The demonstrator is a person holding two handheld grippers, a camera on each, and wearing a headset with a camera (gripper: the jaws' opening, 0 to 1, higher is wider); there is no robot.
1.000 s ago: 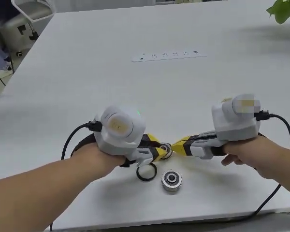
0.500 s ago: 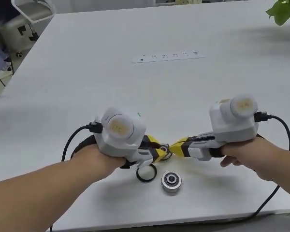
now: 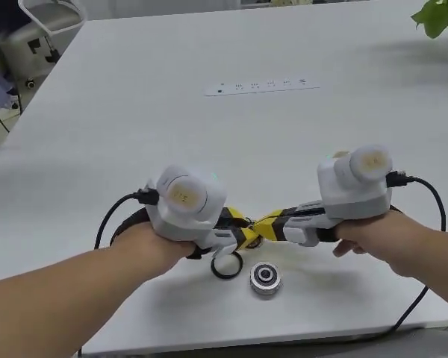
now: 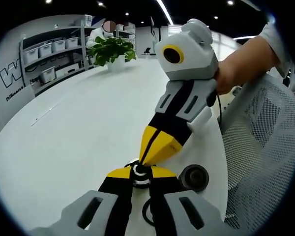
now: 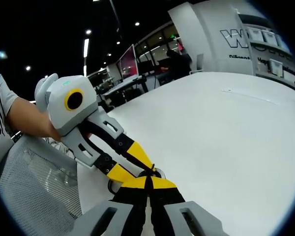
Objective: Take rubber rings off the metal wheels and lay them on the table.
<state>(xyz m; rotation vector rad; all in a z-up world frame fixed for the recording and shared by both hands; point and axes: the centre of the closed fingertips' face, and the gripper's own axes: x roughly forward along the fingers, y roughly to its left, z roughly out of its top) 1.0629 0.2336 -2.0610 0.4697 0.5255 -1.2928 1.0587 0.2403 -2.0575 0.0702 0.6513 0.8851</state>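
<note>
My left gripper (image 3: pixel 246 237) is shut on a small metal wheel (image 4: pixel 139 177), which sits between its yellow tips just above the table. My right gripper (image 3: pixel 262 224) comes in from the right. Its jaws are shut, and their tips pinch the black rubber ring at the wheel's edge (image 5: pixel 156 172). In the left gripper view the right gripper (image 4: pixel 148 156) points down onto the wheel's top. A loose black rubber ring (image 3: pixel 226 266) lies on the table under my left gripper. A bare metal wheel (image 3: pixel 265 277) lies flat just right of that ring.
The white table (image 3: pixel 209 142) stretches far ahead. A power strip (image 3: pixel 261 86) is set into its middle, and a plant (image 3: pixel 439 16) stands at the far right corner. The near table edge runs just below the wheel. Cables trail from both grippers.
My right gripper has moved left and its tips now overlap the left gripper's tips at the held wheel. The loose ring and the bare wheel have not moved.
</note>
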